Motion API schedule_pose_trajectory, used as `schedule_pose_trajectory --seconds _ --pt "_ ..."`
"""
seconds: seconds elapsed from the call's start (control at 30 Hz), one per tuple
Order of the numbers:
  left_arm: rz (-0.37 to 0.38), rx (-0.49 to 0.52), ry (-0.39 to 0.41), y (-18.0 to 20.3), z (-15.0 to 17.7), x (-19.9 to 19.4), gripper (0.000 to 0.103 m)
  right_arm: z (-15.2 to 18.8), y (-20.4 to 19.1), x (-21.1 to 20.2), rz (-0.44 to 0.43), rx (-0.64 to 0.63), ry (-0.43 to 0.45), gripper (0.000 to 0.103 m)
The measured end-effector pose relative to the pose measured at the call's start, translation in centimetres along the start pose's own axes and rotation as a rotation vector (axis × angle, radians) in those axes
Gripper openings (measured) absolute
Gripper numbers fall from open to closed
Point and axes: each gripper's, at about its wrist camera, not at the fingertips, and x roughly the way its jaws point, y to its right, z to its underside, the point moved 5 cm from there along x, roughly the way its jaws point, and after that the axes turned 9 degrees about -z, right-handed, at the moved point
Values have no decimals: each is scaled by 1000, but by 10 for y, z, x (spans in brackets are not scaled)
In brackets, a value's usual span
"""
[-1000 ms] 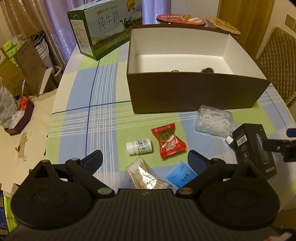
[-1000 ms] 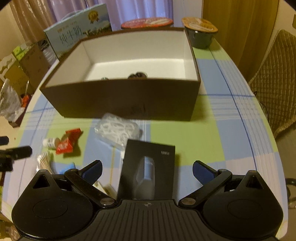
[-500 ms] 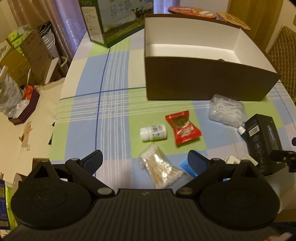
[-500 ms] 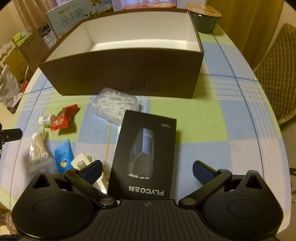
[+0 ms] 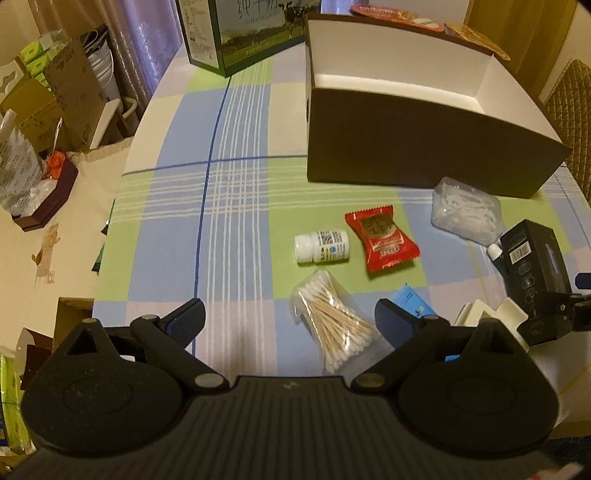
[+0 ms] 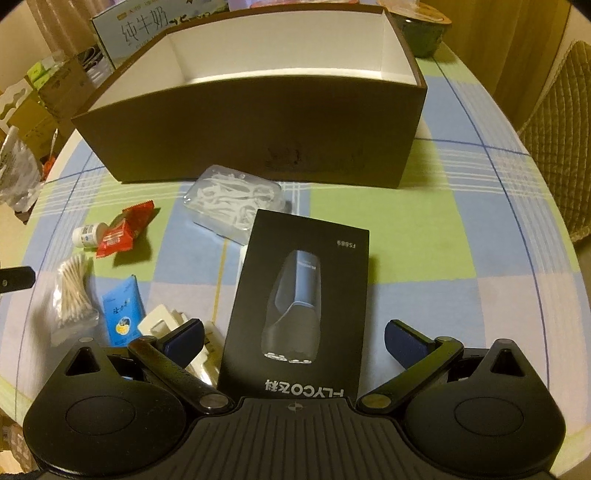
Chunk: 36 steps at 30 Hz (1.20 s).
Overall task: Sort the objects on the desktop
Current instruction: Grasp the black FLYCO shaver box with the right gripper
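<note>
A big brown box with a white inside stands at the back of the checked table. In front of it lie a bag of cotton swabs, a white pill bottle, a red snack packet, a blue sachet, a clear box of floss picks and a black shaver box. My left gripper is open above the swabs. My right gripper is open with the shaver box between its fingers.
A green milk carton stands at the back left. Bowls with lids stand behind the brown box. White plastic pieces lie beside the shaver box. A quilted chair stands at the right; cartons and bags lie off the table's left.
Both grippers have drawn back and come lower toward the near items. The shaver box now sits deeper between the right fingers; the swabs lie nearer the left fingers.
</note>
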Motion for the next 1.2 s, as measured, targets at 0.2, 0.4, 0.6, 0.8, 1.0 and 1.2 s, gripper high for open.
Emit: schedule_pose_trajectory --seconds 0.2,0.4,0.6,0.8,1.0,1.2 --pt "15 -6 -16 3 5 7 97 -3 4 10 -16 14 -3 101" --pt "22 -2 -36 10 7 15 97 -4 3 20 -13 -23 2 100" --pt "15 7 -40 17 7 20 97 -3 8 24 -20 -21 -7 80" --pt "15 -8 -31 21 5 25 97 -3 21 18 37 -29 15 79" --pt "9 -7 -36 32 0 38 95 -4 47 9 81 21 27 79" --pt "-30 57 -17 41 -3 50 83 -3 65 2 97 60 34 79"
